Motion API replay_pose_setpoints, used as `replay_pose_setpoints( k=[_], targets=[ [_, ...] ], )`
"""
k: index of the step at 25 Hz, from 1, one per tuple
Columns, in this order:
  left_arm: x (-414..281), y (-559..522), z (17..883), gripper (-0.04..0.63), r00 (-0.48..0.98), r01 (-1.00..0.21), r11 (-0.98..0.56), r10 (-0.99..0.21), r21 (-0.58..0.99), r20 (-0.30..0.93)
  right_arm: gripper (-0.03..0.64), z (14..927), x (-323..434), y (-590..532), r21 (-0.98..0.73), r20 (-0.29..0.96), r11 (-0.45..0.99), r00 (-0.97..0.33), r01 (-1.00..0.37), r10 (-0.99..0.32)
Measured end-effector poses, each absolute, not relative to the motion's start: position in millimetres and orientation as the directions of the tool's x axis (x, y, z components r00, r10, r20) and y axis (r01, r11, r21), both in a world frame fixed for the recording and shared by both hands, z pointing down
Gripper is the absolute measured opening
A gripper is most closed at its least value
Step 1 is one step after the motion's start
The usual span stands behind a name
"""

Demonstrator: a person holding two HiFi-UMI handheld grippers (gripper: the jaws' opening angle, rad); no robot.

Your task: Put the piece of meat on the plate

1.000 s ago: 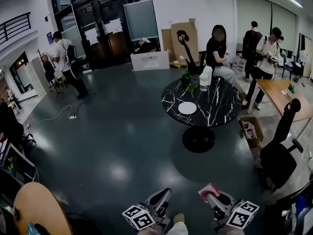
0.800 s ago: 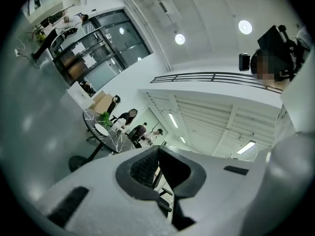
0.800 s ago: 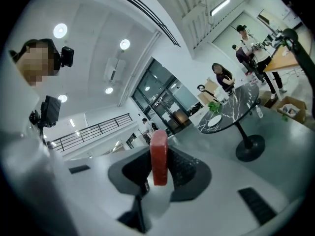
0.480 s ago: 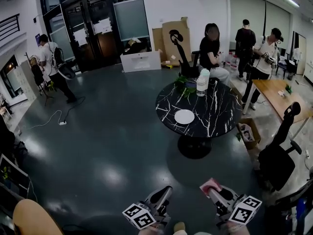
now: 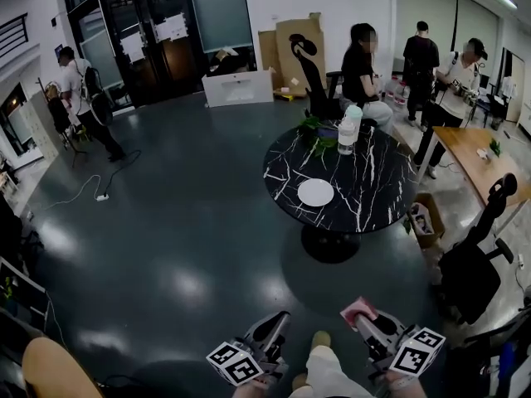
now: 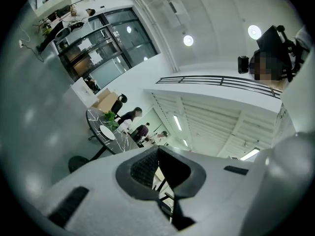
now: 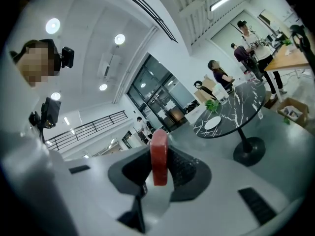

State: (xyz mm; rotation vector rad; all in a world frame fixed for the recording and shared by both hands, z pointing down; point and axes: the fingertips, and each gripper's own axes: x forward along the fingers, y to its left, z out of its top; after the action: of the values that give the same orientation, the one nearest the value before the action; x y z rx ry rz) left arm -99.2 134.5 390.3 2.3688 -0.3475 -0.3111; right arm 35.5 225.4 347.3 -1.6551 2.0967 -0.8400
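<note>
A wide stretch of dark floor [image 5: 191, 247] lies between my fingers and the round marble table [image 5: 373, 197], which stands well ahead of both grippers. On the table's near part, well apart from my fingertips, lies the white plate [image 5: 315, 192], and it is bare. My left gripper [image 5: 279, 320] points ahead, low over the floor. Its jaws are drawn narrow, all but together, with nothing between them. My right gripper [image 5: 363, 320] points the same way just beside it, its jaws closed on the meat [image 5: 357, 308]. The meat is a small reddish slab that stands upright between the pads and sticks out past their tips.

I judge this to be the carry: the meat is in hand and the plate is not yet in reach. The next move calls for crossing the floor to the table and bringing my right fingers over the plate's middle. Then I lower until the meat is just above the plate or touching it, and only then let the jaws part. I'd keep the grip level and steady on the way so the slab doesn't slip.
</note>
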Motion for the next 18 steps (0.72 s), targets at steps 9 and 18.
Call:
replay_pose_setpoints(
  k=[9,18],
  targets=[
    [-59.5,44.6,372.1,0.009,0.916,-0.198,-0.724,-0.377,0.661,-0.139,0.092,341.8,82.7,139.6,-0.641,0.053,0.193,-0.294,-0.743,-0.954],
    [-11.5,-11.8,371.4,0.009,0.902,-0.217,-0.713,-0.407,0.667,-0.142,0.094,346.1,125.4,79.0,-0.657,0.048,0.219,-0.330,-0.722,-0.943]
  ],
)
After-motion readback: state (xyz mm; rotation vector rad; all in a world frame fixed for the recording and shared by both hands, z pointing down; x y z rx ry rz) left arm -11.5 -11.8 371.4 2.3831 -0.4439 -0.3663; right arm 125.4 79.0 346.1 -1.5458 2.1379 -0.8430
